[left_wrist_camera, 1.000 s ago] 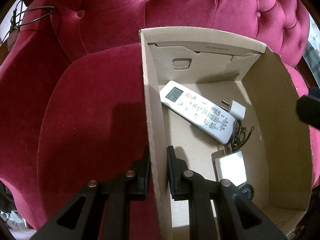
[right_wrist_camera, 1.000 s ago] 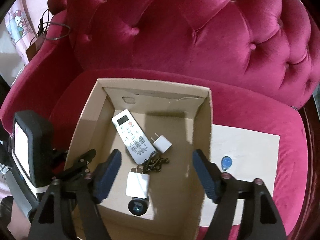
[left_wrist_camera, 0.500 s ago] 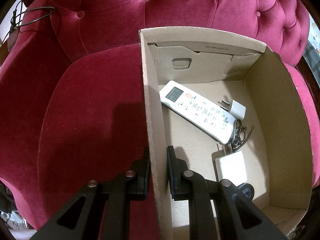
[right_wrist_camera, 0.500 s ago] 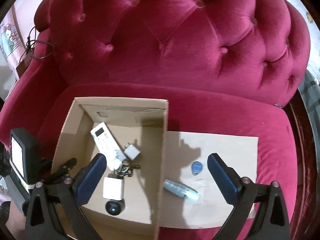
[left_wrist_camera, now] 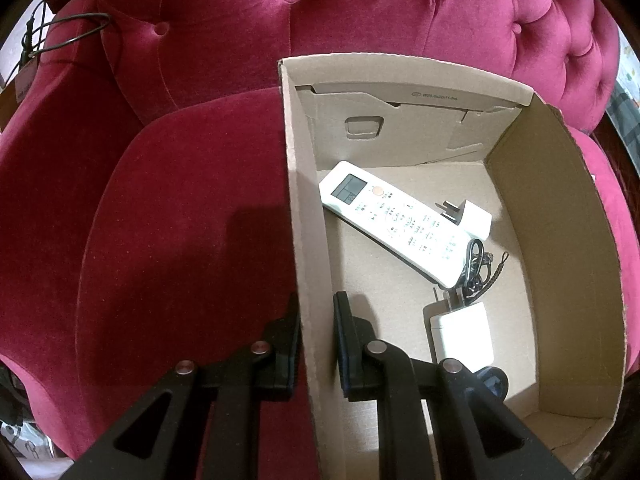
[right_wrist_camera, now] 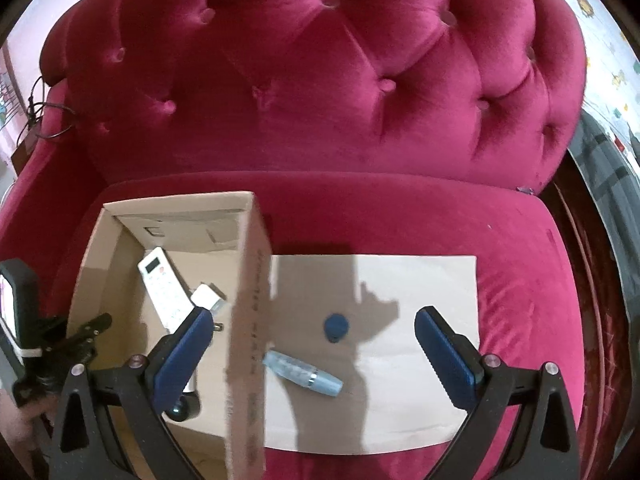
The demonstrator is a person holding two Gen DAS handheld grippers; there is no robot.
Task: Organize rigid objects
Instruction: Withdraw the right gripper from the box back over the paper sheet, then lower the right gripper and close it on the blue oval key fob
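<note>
A cardboard box sits on a red sofa seat. My left gripper is shut on its left wall. Inside lie a white remote, a small white plug adapter, a larger white charger, a dark keyring and a dark round object. In the right wrist view the box is at left. My right gripper is open and empty above a flat cardboard sheet. On the sheet lie a blue oval tag and a light blue tube.
The tufted sofa back rises behind. A black cable hangs at the left armrest. The left gripper's body shows at the left edge of the right wrist view. Patterned fabric lies right of the sofa.
My right gripper has moved right, from over the box to over the cardboard sheet, bringing the tag and tube between its fingers. The left gripper has kept its hold on the wall.
</note>
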